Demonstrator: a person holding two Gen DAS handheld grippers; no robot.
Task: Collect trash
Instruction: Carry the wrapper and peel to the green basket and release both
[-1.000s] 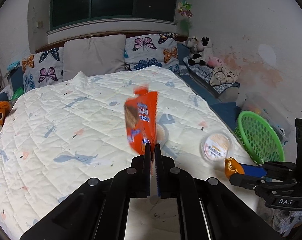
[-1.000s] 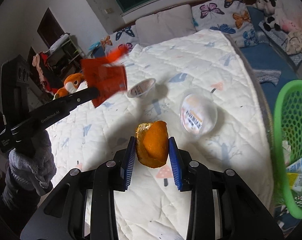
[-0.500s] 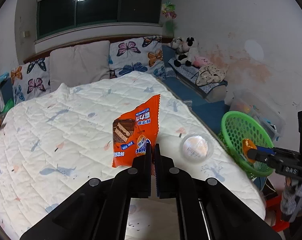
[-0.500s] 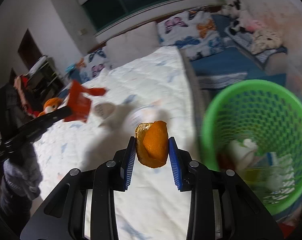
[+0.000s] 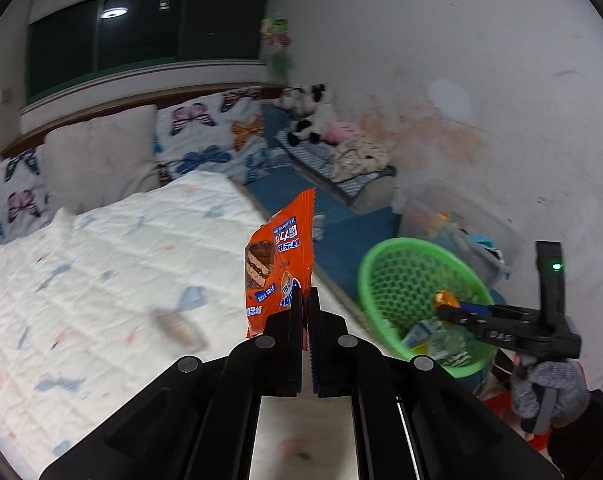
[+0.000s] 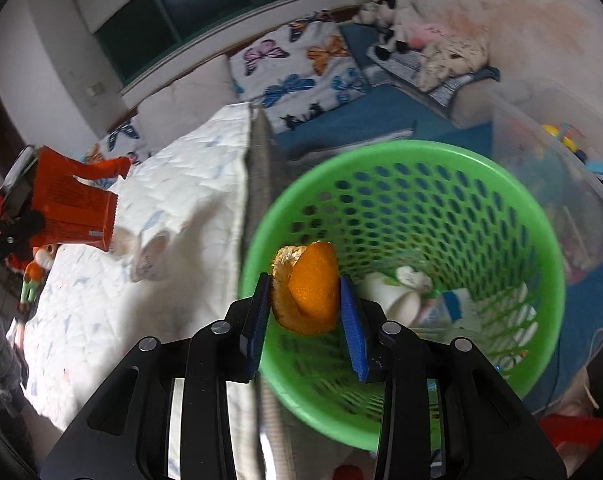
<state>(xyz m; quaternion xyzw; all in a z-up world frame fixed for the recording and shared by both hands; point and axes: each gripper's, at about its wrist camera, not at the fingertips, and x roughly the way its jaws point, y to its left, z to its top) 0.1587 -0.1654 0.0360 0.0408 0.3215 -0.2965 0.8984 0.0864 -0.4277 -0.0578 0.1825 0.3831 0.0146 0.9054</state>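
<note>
My left gripper (image 5: 305, 300) is shut on an orange snack wrapper (image 5: 279, 264) and holds it upright above the bed's right edge. My right gripper (image 6: 304, 300) is shut on an orange peel (image 6: 307, 290) and holds it over the open green mesh basket (image 6: 453, 160). In the left wrist view the right gripper (image 5: 445, 306) and peel (image 5: 441, 299) hang over the basket (image 5: 381, 256). In the right wrist view the wrapper (image 6: 71, 204) shows at the left. The basket holds a white cup (image 6: 389, 296) and cartons.
A white quilted bed (image 5: 101, 264) fills the left, with a plastic cup (image 5: 177, 326) lying on it. Pillows (image 5: 101, 160) line the headboard. A clear storage bin (image 5: 461, 220) and stuffed toys (image 5: 305, 116) stand by the right wall.
Both grippers swung right, away from the bed. My right gripper carried the peel from beside the basket to over its opening. My left gripper brought the wrapper nearer the basket.
</note>
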